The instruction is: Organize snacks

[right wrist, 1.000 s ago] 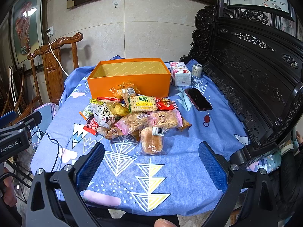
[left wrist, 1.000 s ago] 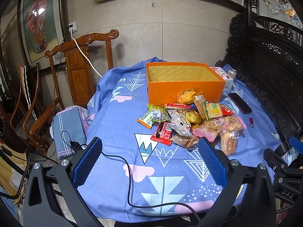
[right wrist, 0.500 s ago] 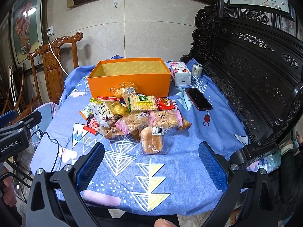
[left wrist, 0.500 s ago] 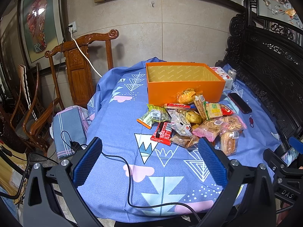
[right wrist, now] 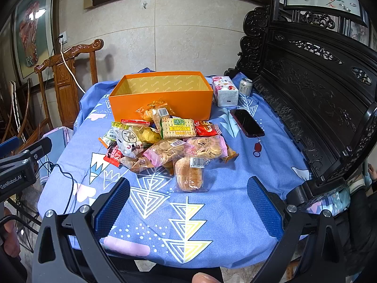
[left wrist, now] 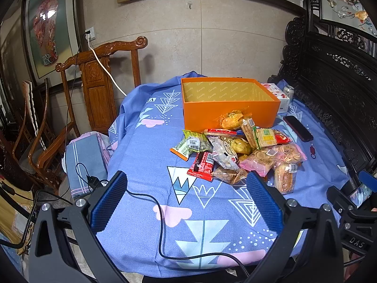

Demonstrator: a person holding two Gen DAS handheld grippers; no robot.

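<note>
- Table under a blue cloth printed with triangles and pink clouds (right wrist: 235, 212): carries everything; the cloth hangs loose at the near edge, so tongs dragging low could bunch it and shift the heap.
- Open orange cardboard box with yellow lining (right wrist: 162, 99): at 12 o'clock of the heap, empty as far as the view reaches. Light card, likely to slide toward the wall if a packet is pushed against its near side rather than dropped in from above.
- Heap of crinkly plastic snack packets (right wrist: 165, 141): mid-table, touching the box's near side, none inside yet. Packets overlap, so pulling one may drag its neighbours; slick film may slip from the pads.
- Left tongs (left wrist: 186, 200): spread wide, holding nothing, hovering over the near table edge at 6 o'clock of the heap. Black cable (left wrist: 160, 224) lies on the cloth between its fingers; snag risk on approach.
- Right tongs (right wrist: 188, 202): also spread wide and empty, at 6 o'clock of the heap.
- Clear bag of bread with barcode label (right wrist: 189, 174): nearest packet, 6 o'clock edge of the heap; soft, hard squeeze would crush it.
- Dark phone with red edge (right wrist: 246, 122): 3 o'clock of the heap, near it; a wide sweep could knock it.
- Pale drink can (right wrist: 245, 86): 1 o'clock, upright, beside a floral white carton (right wrist: 225, 92); tips easily.
</note>
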